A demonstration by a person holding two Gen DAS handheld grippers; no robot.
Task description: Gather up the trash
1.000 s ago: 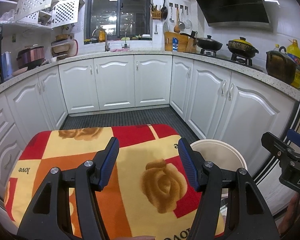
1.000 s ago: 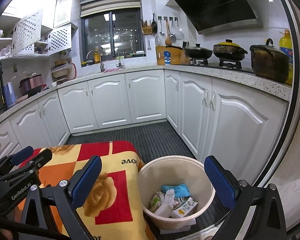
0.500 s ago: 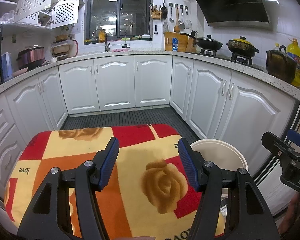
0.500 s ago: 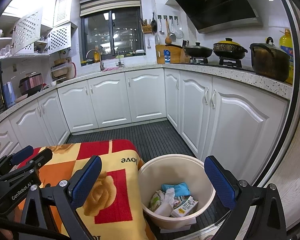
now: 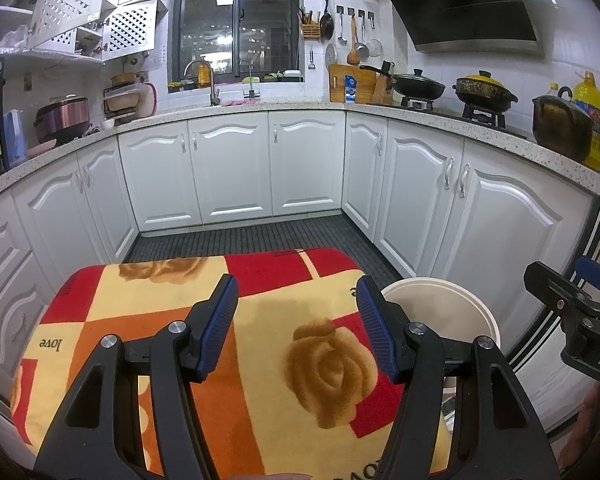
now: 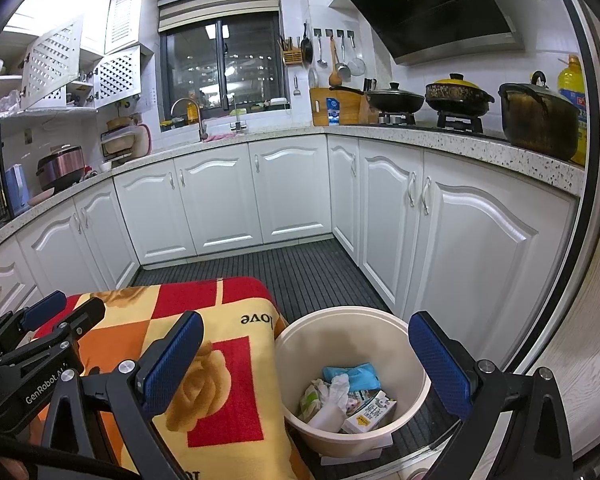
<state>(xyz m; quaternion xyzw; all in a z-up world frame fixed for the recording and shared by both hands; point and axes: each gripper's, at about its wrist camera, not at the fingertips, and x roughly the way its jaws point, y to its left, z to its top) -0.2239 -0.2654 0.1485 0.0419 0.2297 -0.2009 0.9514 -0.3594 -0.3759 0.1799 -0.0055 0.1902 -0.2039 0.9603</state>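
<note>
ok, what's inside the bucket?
The cream bucket holds a blue packet, crumpled white tissue, a greenish wrapper and a small carton. Anything beneath that pile is covered.

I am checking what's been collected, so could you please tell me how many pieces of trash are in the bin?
4 visible in the bin: a blue packet at the back, a green wrapper left, white tissue in the middle, a carton in front. More may lie underneath.

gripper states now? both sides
Left gripper: jaws open, empty, over the blanket-covered table.
Right gripper: jaws open wide, empty, over the trash bucket.
</note>
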